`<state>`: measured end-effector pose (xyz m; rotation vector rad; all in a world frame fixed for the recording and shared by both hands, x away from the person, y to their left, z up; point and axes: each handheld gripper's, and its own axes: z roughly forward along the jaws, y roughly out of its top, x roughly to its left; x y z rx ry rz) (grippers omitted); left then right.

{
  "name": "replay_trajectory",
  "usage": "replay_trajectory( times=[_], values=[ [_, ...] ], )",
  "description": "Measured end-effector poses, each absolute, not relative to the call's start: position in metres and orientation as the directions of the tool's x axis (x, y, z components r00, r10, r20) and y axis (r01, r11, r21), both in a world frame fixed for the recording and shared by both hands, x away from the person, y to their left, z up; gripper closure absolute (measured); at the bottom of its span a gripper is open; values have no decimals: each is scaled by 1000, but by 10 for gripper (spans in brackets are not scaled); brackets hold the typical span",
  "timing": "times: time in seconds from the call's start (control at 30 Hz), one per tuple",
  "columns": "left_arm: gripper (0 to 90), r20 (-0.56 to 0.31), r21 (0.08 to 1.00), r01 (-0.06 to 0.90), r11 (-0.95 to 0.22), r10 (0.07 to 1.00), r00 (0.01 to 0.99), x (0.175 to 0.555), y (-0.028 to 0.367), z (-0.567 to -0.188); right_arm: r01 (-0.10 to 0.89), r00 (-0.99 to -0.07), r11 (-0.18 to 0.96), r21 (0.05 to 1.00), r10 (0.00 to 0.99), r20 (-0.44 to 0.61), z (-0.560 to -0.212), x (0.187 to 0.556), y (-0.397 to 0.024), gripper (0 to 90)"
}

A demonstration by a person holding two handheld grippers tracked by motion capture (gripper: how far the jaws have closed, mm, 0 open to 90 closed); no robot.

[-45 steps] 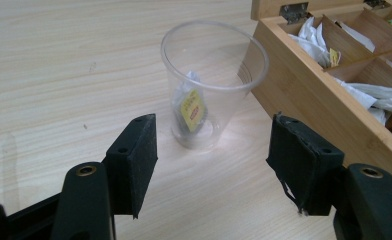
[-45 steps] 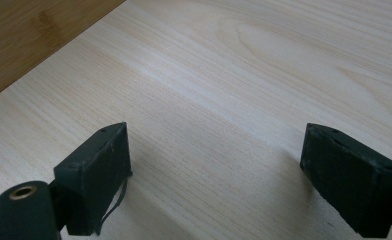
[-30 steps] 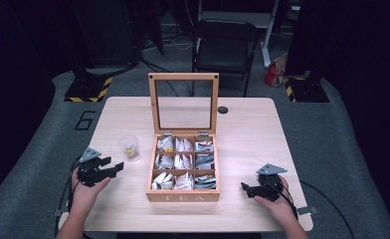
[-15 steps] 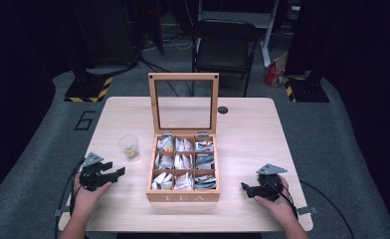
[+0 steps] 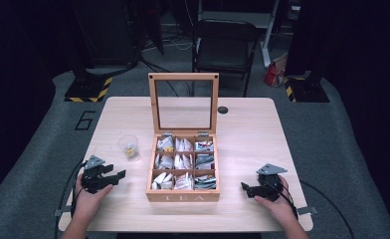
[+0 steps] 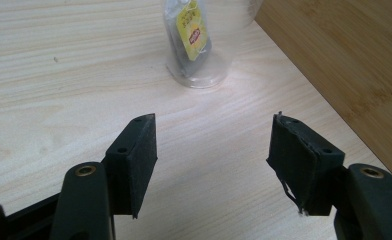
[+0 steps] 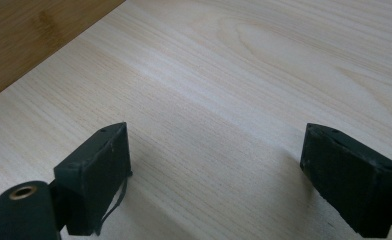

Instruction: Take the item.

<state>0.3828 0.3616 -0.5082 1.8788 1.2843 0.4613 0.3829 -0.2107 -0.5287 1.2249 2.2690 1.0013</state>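
Observation:
A wooden tea box [image 5: 183, 195] stands open in the middle of the table, its glass lid [image 5: 183, 103] upright and its compartments packed with tea bags [image 5: 184, 161]. Left of it sits a clear plastic cup [image 5: 128, 147] holding a tea bag with a yellow tag [image 6: 193, 31]. My left gripper [image 5: 114, 176] rests low on the table, below and left of the cup, open and empty [image 6: 214, 150]; the cup stands just ahead of its jaws. My right gripper [image 5: 246, 188] sits right of the box near the front edge, open and empty [image 7: 214, 165]. The box's side wall [image 7: 29, 35] lies ahead of it.
The light wooden table [image 5: 247, 134] has a small black hole [image 5: 223, 109] behind the box. A black folding chair [image 5: 222, 50] stands beyond the far edge. Cables trail from both grippers over the front corners.
My left gripper has slid toward the front edge of the table and swung slightly to point at the box. The right gripper has stayed put.

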Motion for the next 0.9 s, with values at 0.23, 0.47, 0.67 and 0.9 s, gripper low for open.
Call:
replay_trajectory(
  times=[0.23, 0.47, 0.67, 0.9],
  values=[
    [355, -129, 774, 609, -174, 898, 421, 383, 363, -511, 569, -552, 369, 735, 834, 8, -529, 383, -211, 118],
    [335, -124, 776, 607, -169, 904, 410, 383, 365, -514, 569, -552, 368, 735, 834, 9, -529, 383, -211, 118],
    [335, -116, 773, 608, -180, 903, 415, 384, 366, -514, 570, -555, 372, 732, 832, 10, -528, 383, -211, 117],
    [327, -113, 771, 613, -175, 909, 402, 385, 366, -516, 570, -555, 372, 732, 832, 10, -528, 383, -211, 117]
  ],
)
